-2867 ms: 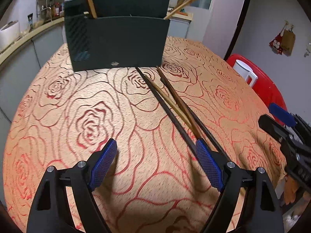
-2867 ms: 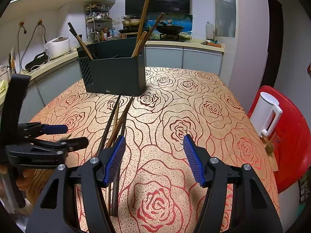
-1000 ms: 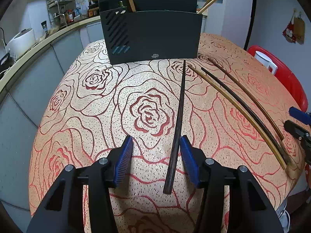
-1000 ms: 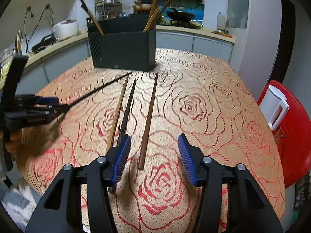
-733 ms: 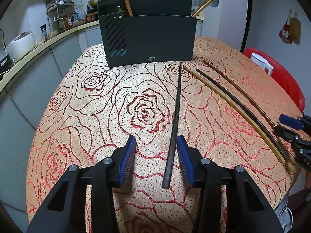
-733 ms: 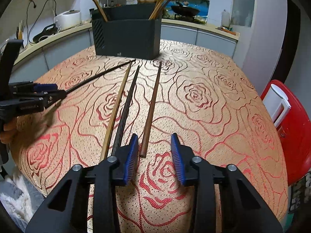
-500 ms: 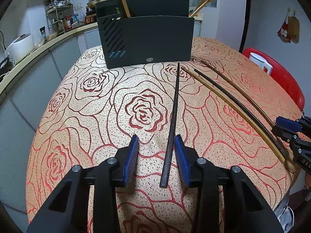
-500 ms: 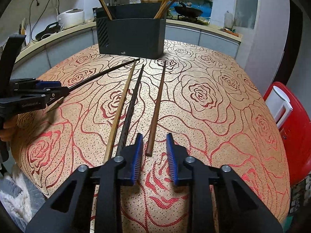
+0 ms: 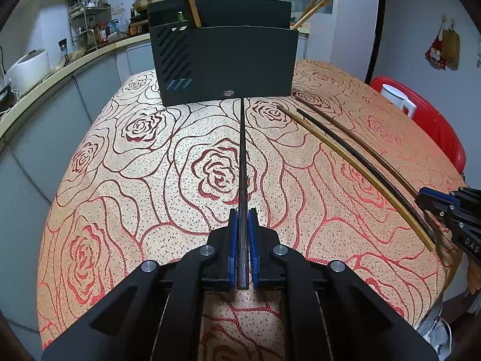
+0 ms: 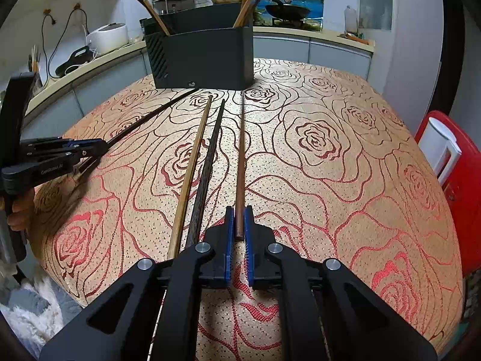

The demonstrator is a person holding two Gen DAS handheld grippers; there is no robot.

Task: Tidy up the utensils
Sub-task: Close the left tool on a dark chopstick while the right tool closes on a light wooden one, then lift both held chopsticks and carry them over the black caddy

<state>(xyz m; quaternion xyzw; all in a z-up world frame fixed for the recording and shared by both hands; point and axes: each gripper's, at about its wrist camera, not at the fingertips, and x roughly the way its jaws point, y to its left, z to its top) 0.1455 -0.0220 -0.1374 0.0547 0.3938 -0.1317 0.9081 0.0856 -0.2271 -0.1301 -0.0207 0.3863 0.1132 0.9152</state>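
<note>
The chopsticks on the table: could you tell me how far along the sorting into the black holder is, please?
Done: several chopsticks already stand in the black holder. In hand: the left gripper is shut on a black chopstick, and the right gripper is shut on a brown chopstick; both sticks are still low over the tablecloth. Left: a tan chopstick and a dark chopstick lie loose beside them.

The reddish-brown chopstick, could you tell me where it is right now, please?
In the right wrist view the reddish-brown chopstick lies on the tablecloth, rightmost of three, its near end between the right gripper pads, its tip toward the dark holder.
</note>
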